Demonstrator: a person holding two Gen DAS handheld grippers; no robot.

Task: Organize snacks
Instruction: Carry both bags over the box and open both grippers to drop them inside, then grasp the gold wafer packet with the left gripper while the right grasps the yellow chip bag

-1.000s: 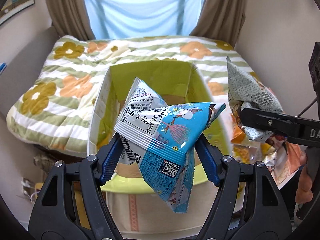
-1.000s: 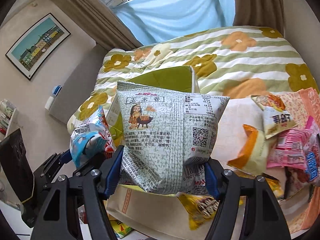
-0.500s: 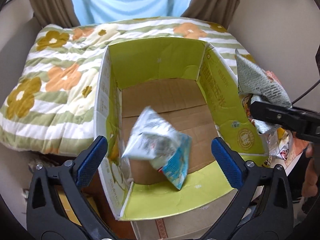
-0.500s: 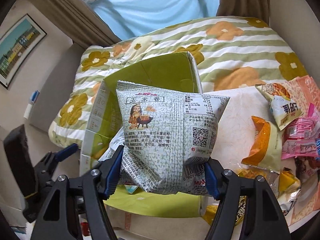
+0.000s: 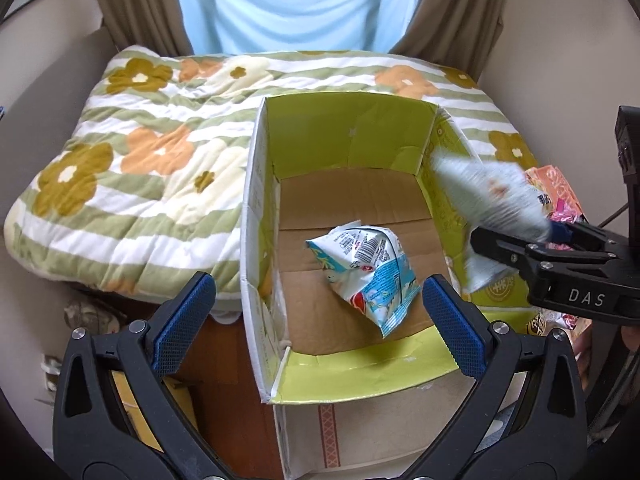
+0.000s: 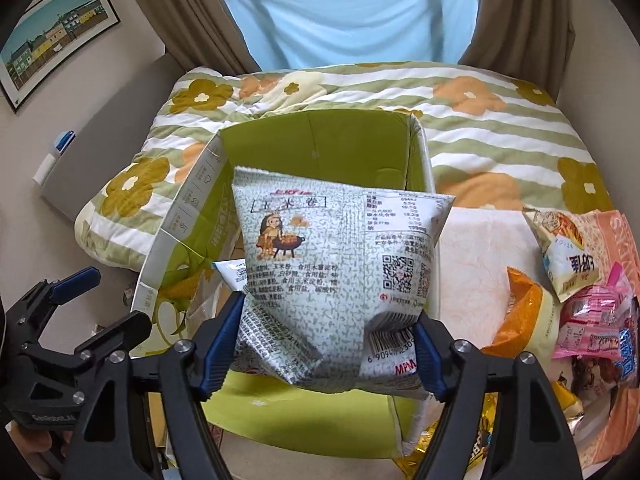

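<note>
Blue packet [image 5: 366,276] dropped into box [image 5: 256,240], left gripper [image 5: 316,320] wide

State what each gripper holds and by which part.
Left gripper: nothing, jaws wide open. Right gripper: jaws opening around the lower end of the grey-green patterned snack bag; whether the pads still grip is unclear.

- Light-blue and white crinkled plastic snack bag [image 5: 366,270]: lies tilted on the brown floor of the box, barcode side up, toward the 5 o'clock corner.
- Open cardboard box with lime-green inner walls [image 5: 348,136]: flaps upright.
- Grey-white patterned puffed snack bag with a cartoon figure and QR code [image 6: 340,280]: upright over the box's 3 o'clock wall, between the opening right tongs [image 6: 320,354], blue pads at its lower corners.
- Loose pile of pink, orange and white snack packets [image 6: 576,280]: at 3 o'clock of the box.
</note>
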